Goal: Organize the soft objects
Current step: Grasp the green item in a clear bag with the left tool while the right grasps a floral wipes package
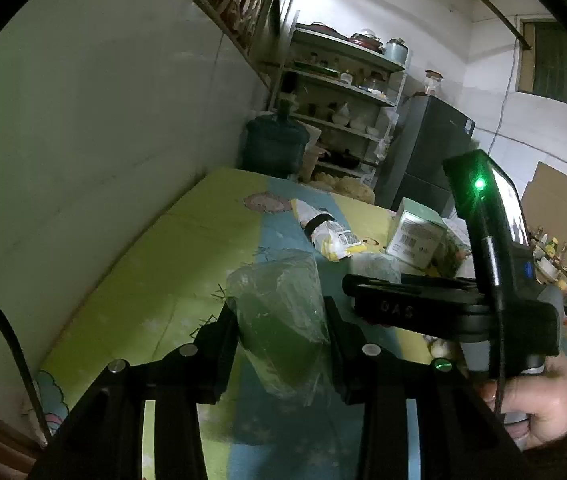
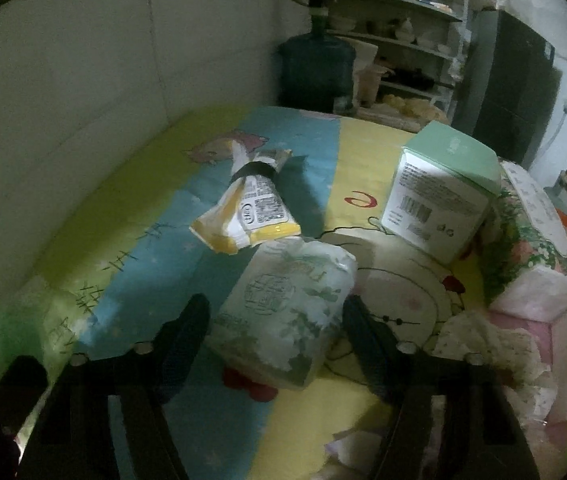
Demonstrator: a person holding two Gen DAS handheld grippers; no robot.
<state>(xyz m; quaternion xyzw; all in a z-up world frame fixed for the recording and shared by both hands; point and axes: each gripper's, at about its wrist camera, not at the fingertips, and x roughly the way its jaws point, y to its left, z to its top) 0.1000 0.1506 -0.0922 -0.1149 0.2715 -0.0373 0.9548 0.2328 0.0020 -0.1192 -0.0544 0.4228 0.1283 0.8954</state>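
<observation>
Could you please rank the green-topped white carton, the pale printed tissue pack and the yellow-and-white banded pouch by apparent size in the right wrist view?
1. Pale printed tissue pack, though it lies nearest the camera, so unsure.
2. Green-topped white carton, nearly alike.
3. Yellow-and-white banded pouch, clearly smallest.

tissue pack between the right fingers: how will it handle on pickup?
The tissue pack looks soft: its printed film wrap is wrinkled, so it should squash somewhat under the right gripper. Probably light for its bulk. The glossy film may slip. It lies flat on the cartoon sheet, so rolling is unlikely.
</observation>
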